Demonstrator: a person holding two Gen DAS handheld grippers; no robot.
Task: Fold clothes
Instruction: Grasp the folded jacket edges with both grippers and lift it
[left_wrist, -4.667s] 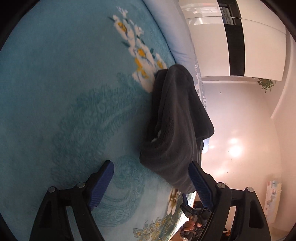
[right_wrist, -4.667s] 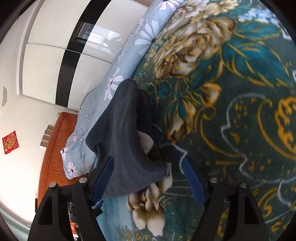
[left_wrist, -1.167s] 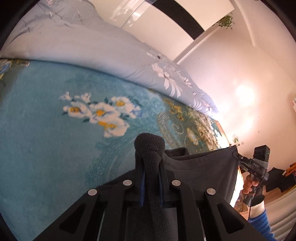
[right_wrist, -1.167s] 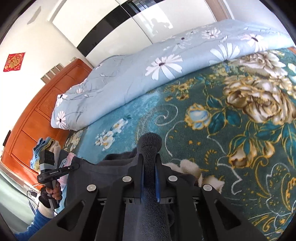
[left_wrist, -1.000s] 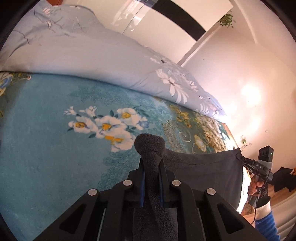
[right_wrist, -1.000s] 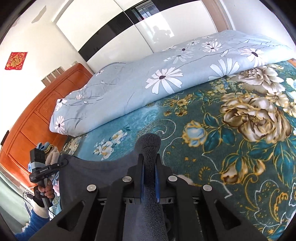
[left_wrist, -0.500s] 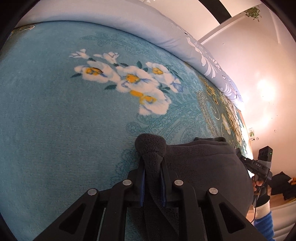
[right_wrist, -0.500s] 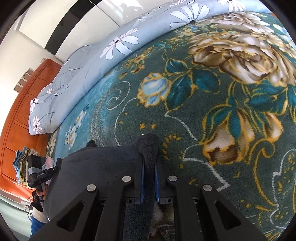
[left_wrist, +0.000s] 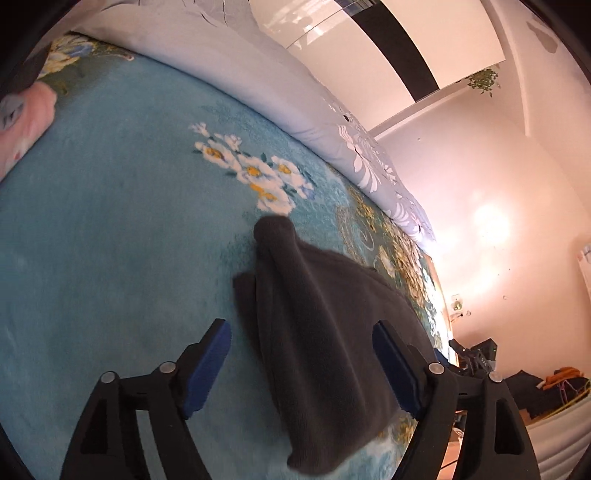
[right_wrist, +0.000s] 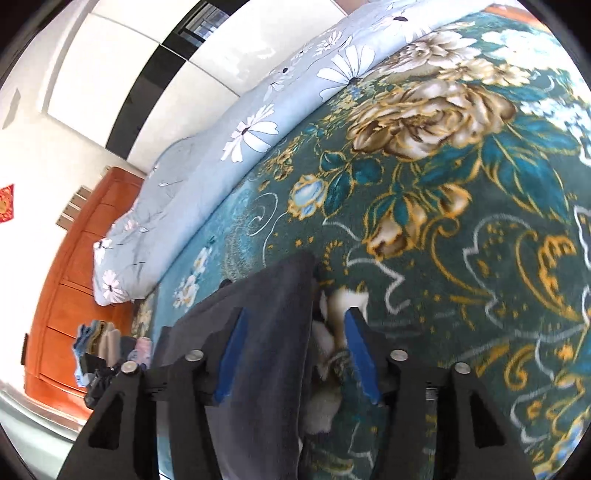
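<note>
A dark grey fleece garment (left_wrist: 325, 339) lies folded on the teal floral blanket (left_wrist: 110, 236). My left gripper (left_wrist: 301, 356) is open just above it, the cloth lying between the blue pads without being held. In the right wrist view the same garment (right_wrist: 273, 332) lies under my right gripper (right_wrist: 295, 343), which is open, its pads either side of the garment's right edge. White fluffy lining (right_wrist: 332, 325) shows at that edge.
A rolled light-blue daisy duvet (right_wrist: 236, 140) lies along the far side of the bed. A wooden headboard (right_wrist: 74, 266) and a pile of folded clothes (right_wrist: 99, 339) are at the left. Pink cloth (left_wrist: 22, 122) lies at the blanket's left end.
Both grippers were shut on the garment's corners half a second ago. They have laid it down on the blanket, opened and let go.
</note>
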